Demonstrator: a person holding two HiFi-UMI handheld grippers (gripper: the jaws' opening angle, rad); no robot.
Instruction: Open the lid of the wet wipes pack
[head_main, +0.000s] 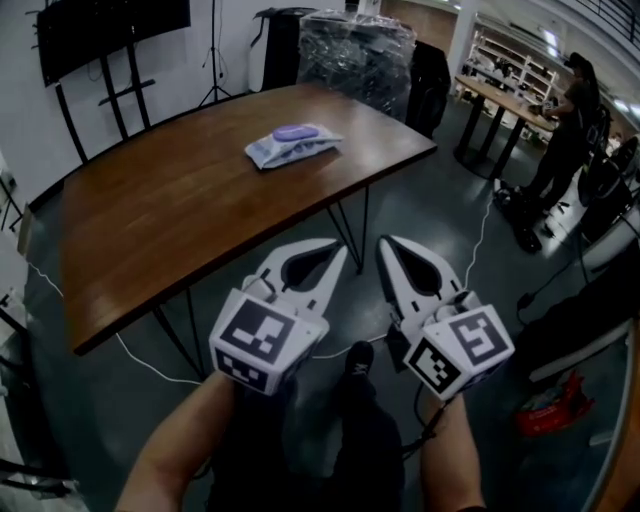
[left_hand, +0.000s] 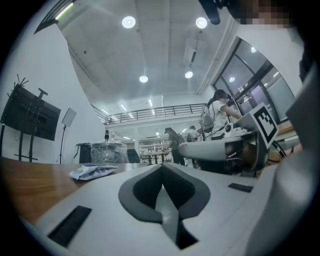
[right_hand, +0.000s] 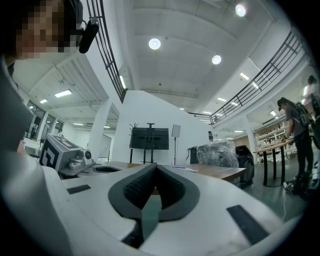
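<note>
Seen from above, one curved wooden table (head_main: 190, 200) stands ahead and to the left. One wet wipes pack (head_main: 292, 144) lies on its far side, near the far edge, with one purple lid (head_main: 295, 132) on top that looks flat and shut.

Two grippers are held side by side in the near foreground, off the table's near right edge and over grey floor, well apart from the pack. The left gripper (head_main: 338, 252) has its two jaws closed together with nothing between them. The right gripper (head_main: 386, 244) is likewise closed and empty. Each carries one cube with square markers, and one bare forearm shows behind each.

Beyond the table are one dark screen (head_main: 105, 30) on a stand at far left and one plastic-wrapped bundle (head_main: 355, 45) at far centre. At far right one person (head_main: 570, 130) stands beside a second table (head_main: 505, 100).

In the left gripper view the pack sits on the table to the left of the jaws.
</note>
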